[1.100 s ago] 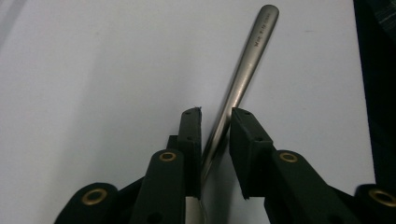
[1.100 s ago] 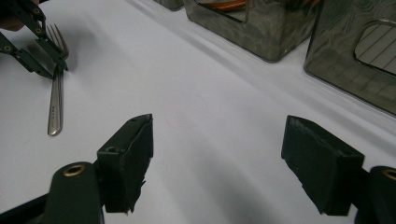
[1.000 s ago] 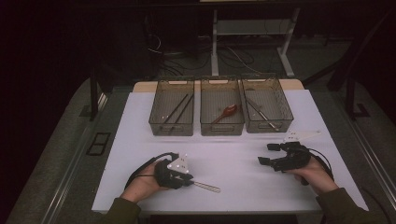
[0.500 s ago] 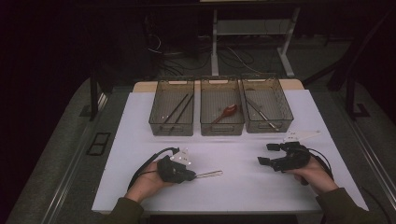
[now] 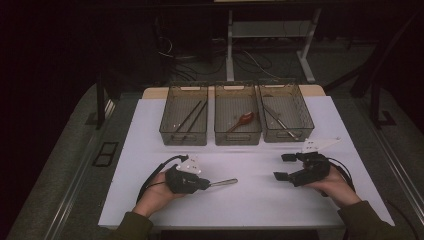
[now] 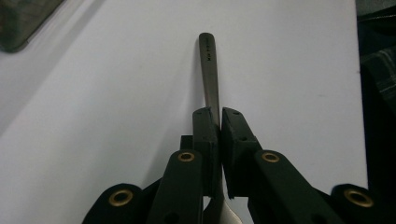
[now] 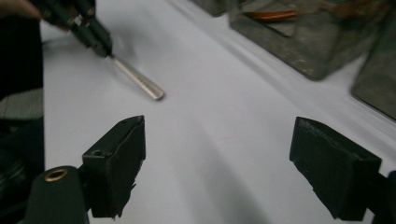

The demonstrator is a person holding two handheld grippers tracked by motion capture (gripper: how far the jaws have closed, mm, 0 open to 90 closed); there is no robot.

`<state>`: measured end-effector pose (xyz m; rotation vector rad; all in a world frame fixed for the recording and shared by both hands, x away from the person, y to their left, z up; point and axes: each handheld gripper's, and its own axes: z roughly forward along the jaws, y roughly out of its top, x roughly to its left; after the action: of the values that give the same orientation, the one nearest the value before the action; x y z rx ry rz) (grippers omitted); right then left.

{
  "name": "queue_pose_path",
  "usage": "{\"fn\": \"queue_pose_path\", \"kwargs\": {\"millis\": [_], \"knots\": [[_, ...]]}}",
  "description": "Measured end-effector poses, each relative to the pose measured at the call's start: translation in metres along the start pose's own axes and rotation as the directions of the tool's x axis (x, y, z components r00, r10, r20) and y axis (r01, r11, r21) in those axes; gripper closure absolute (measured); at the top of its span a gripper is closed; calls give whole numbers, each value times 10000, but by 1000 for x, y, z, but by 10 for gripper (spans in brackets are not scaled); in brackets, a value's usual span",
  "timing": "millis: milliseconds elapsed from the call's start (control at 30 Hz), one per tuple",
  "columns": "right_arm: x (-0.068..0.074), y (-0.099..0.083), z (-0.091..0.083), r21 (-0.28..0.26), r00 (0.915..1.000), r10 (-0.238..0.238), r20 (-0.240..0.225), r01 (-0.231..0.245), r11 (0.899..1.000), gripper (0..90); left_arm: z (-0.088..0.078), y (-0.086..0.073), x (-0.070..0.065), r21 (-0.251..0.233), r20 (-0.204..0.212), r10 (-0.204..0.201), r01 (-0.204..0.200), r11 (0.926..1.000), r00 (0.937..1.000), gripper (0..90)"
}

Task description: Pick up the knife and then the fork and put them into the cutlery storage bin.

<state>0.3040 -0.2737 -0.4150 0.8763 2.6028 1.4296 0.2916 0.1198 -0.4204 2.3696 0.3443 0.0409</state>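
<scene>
My left gripper (image 5: 206, 184) lies low over the white table top (image 5: 250, 205) at the front left, shut on a slim metal utensil (image 5: 224, 182) whose handle points right. In the left gripper view the jaws pinch the utensil (image 6: 208, 65) near its middle, the handle running forward past my gripper (image 6: 219, 122). My right gripper (image 5: 281, 166) hovers at the front right, facing left. Its jaws have just been opening and stand wide apart (image 7: 219, 163) with nothing between them. The right gripper view shows the left gripper (image 7: 95, 39) and the utensil (image 7: 137, 81) beyond.
Three see-through bins stand in a row at the back. The left bin (image 5: 183, 141) holds dark sticks (image 5: 192, 116). A red spoon (image 5: 245, 119) lies in the middle bin (image 5: 238, 141), and a metal utensil (image 5: 278, 120) in the right bin (image 5: 287, 139).
The left hand has turned, so the utensil that slanted toward the front right now points straight right. The right hand has kept its place.
</scene>
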Motion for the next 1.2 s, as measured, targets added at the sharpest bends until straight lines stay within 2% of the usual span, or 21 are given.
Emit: {"fn": "queue_pose_path", "kwargs": {"millis": [67,200,267,400,433,500,533,633,667,767,800,1000,1133,1200], "knots": [[6,5,4,274,9988,-373,-305,382,9989,178,0,2,-1,3,-52,53,-53,10000,10000,845],[18,17,13,647,9931,-1033,-551,1068,9922,220,-3,9,-2,-135,0,223,-223,9997,9998,844],[23,24,18,798,9881,-1365,-715,1420,9866,241,-3,15,-4,-152,10,428,-428,9990,9991,844],[33,36,30,955,9728,-2002,-1166,2117,9727,367,0,27,-6,-146,189,636,-634,9979,9978,844],[35,39,33,1073,9654,-2236,-1339,2384,9652,401,1,29,-7,-121,261,735,-732,9972,9970,844],[38,43,40,1213,9448,-2927,-1475,3110,9426,445,3,35,-8,-170,352,868,-862,9961,9956,844],[41,45,44,1310,9409,-2960,-1645,3183,9389,466,4,37,-9,-230,394,883,-875,9959,9953,844],[45,50,56,1447,9196,-3334,-2080,3660,9193,493,6,45,-11,-270,542,1140,-1127,9933,9920,844],[47,51,59,1462,9183,-3316,-2164,3663,9189,507,6,48,-12,-275,562,1299,-1285,9913,9899,844],[49,56,68,1487,9021,-3436,-2613,3893,9090,523,8,55,-15,-363,707,1506,-1484,9883,9861,844],[49,58,71,1512,8991,-3443,-2704,3928,9071,534,9,57,-16,-363,734,1625,-1602,9864,9840,844],[47,60,85,2036,8880,-3033,-3456,3865,8995,642,14,68,-23,-332,888,2066,-2044,9783,9744,844],[47,60,88,2211,8730,-2846,-3961,3915,8932,742,15,70,-25,-298,879,2225,-2207,9749,9710,843],[47,60,88,2235,8691,-2830,-4056,3945,8913,773,15,69,-24,-339,932,2251,-2228,9743,9699,843]]}}
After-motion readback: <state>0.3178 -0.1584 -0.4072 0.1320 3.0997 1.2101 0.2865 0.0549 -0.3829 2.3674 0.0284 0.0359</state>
